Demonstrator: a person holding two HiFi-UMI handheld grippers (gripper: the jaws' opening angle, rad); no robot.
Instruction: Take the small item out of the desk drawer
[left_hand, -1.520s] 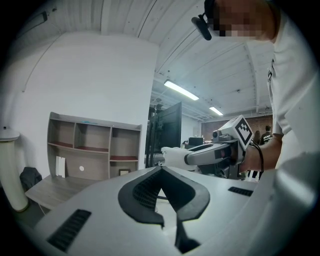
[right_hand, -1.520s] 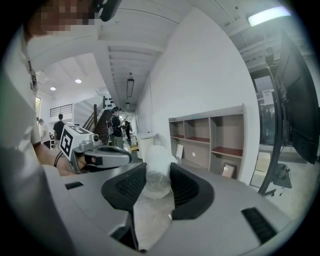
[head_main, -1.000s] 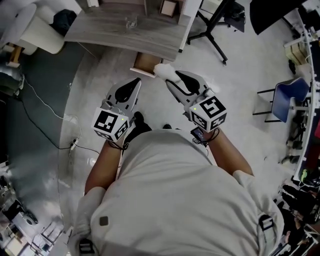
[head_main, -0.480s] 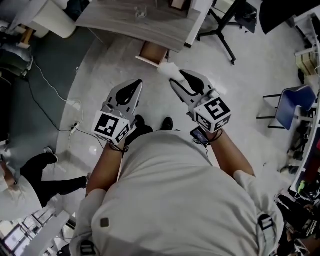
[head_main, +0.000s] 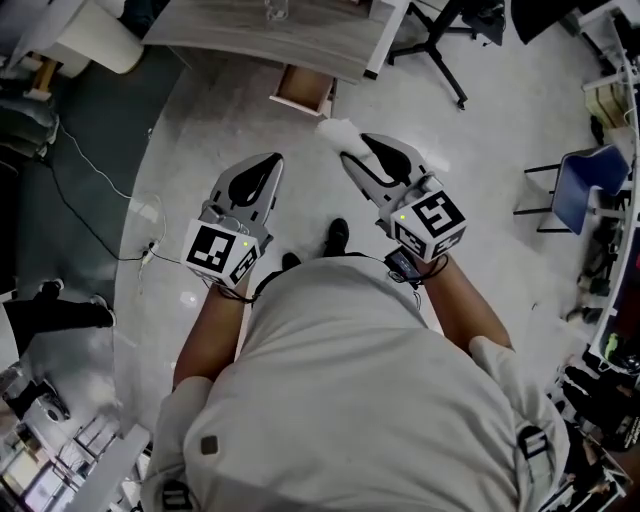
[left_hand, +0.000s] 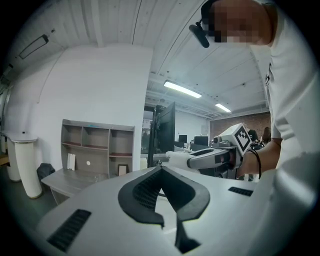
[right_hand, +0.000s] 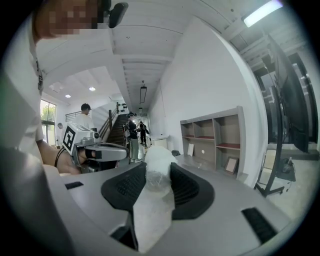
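My right gripper (head_main: 345, 142) is shut on a small white item (head_main: 334, 131), a crumpled wrapped lump that sticks out past the fingertips. In the right gripper view the white item (right_hand: 157, 172) fills the gap between the black pads and hangs down in front. The grey desk (head_main: 290, 38) lies at the top of the head view, its wooden drawer (head_main: 303, 90) pulled open below the edge. Both grippers hang over the floor, well short of the drawer. My left gripper (head_main: 271, 162) is shut with nothing in it; in the left gripper view its pads (left_hand: 145, 187) meet at the tip.
A black chair base (head_main: 432, 48) stands right of the desk and a blue chair (head_main: 575, 190) at the far right. Cables (head_main: 110, 195) trail over the floor on the left. A shelf unit (left_hand: 97, 149) sits on the desk. People (right_hand: 134, 139) stand far off.
The desk and open drawer have slid up and away in the head view. Both grippers keep their pose, the white item still in the right one. A person passed at lower left.
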